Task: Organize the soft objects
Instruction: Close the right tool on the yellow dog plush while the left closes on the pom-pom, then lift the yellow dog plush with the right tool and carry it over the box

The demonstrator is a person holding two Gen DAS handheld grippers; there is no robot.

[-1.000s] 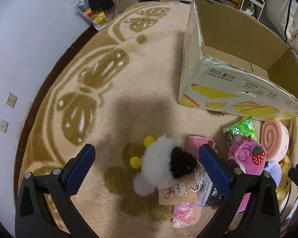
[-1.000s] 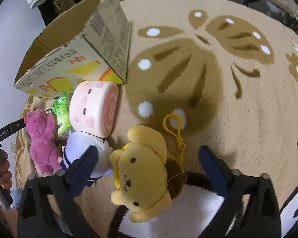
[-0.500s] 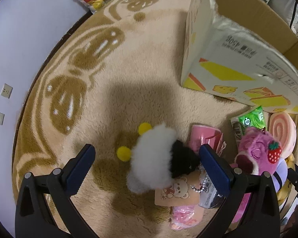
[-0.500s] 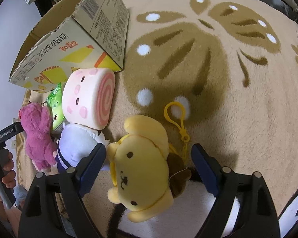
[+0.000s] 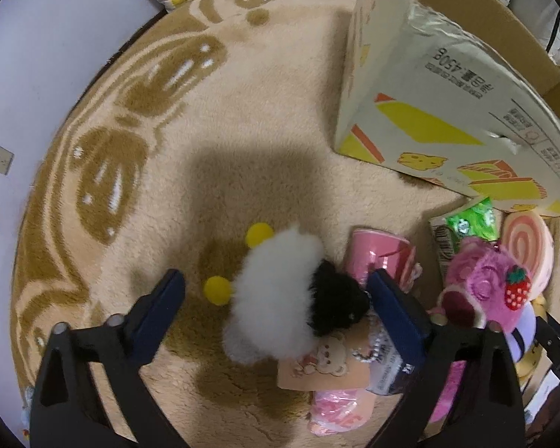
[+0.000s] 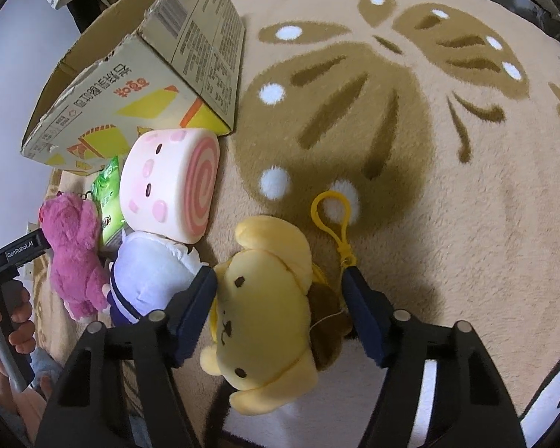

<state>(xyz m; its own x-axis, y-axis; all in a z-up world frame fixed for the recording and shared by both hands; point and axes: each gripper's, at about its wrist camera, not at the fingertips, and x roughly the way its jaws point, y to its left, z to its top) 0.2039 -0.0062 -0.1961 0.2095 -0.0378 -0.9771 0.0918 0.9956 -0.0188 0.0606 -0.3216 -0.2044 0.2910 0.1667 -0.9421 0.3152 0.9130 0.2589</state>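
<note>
In the left wrist view my left gripper point(image 5: 276, 291) is open, its fingers on either side of a fluffy white-and-black plush point(image 5: 280, 298) with yellow pom-poms, not touching it. In the right wrist view my right gripper point(image 6: 280, 295) has closed in on a yellow dog plush point(image 6: 265, 310) with a yellow clip; both fingers touch its sides. An open cardboard box point(image 5: 440, 86) stands behind the toys and also shows in the right wrist view point(image 6: 138, 86).
A pink swirl-roll plush point(image 6: 171, 183), a magenta bear point(image 6: 74, 254), a lavender plush point(image 6: 149, 272) and a green packet point(image 6: 108, 194) lie by the box. Pink packets point(image 5: 377, 261) and a bear card point(image 5: 324, 362) lie under the white plush. A beige patterned rug point(image 5: 168, 112) covers the floor.
Both grippers have come down lower over their plush toys. The right gripper's fingers have narrowed from wide open onto the yellow dog. The left gripper stays wide open.
</note>
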